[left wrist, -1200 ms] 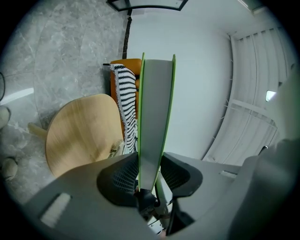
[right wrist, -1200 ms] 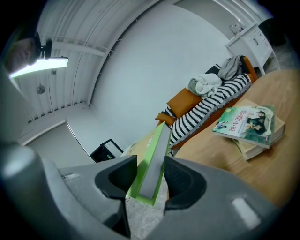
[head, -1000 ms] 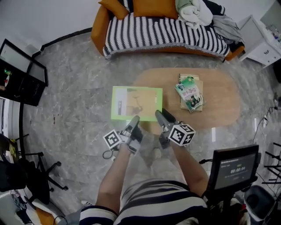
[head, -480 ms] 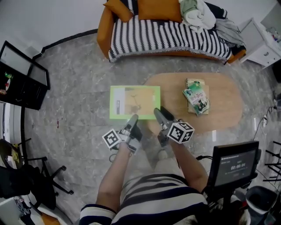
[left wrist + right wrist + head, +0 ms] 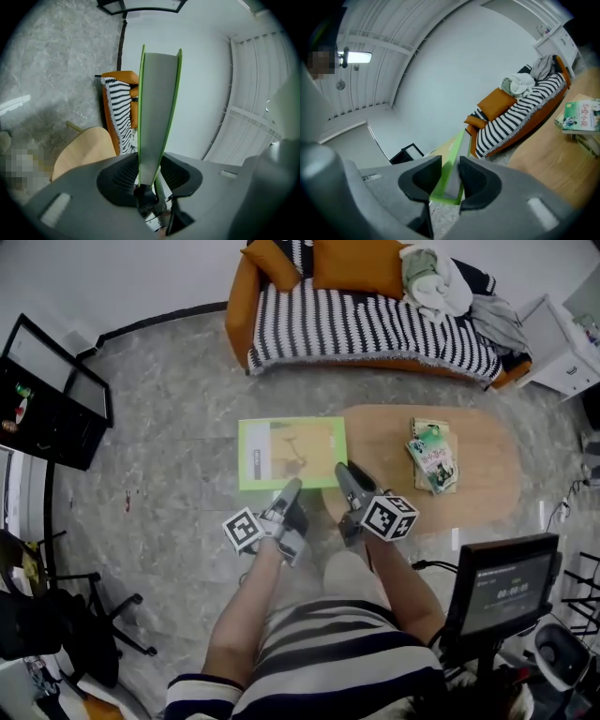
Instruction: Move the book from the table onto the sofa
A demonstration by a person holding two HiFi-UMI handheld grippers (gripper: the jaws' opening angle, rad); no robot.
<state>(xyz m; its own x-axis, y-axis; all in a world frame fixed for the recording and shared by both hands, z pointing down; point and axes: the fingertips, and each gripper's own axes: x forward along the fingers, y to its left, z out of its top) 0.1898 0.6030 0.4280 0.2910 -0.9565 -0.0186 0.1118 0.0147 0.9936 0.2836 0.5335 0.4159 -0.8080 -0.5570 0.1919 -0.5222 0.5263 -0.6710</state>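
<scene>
A flat green book (image 5: 292, 453) hangs level over the floor, just off the left end of the wooden table (image 5: 487, 474). My left gripper (image 5: 286, 493) is shut on its near edge; in the left gripper view the book (image 5: 157, 117) stands on edge between the pads (image 5: 123, 176). My right gripper (image 5: 345, 474) grips the same edge further right, its jaws closing with the book (image 5: 452, 171) between them and both pads against its covers. The striped orange sofa (image 5: 375, 324) lies ahead, also showing as the sofa (image 5: 520, 117) in the right gripper view.
A stack of books (image 5: 433, 456) lies on the table. Bundled clothes (image 5: 436, 277) and orange cushions (image 5: 356, 259) fill the sofa's right part. A black frame (image 5: 52, 395) stands left, a monitor (image 5: 502, 592) right, a white cabinet (image 5: 562, 334) at far right.
Both grippers and the book have moved off the table's left end and nearer the sofa. The right jaws have narrowed on the book.
</scene>
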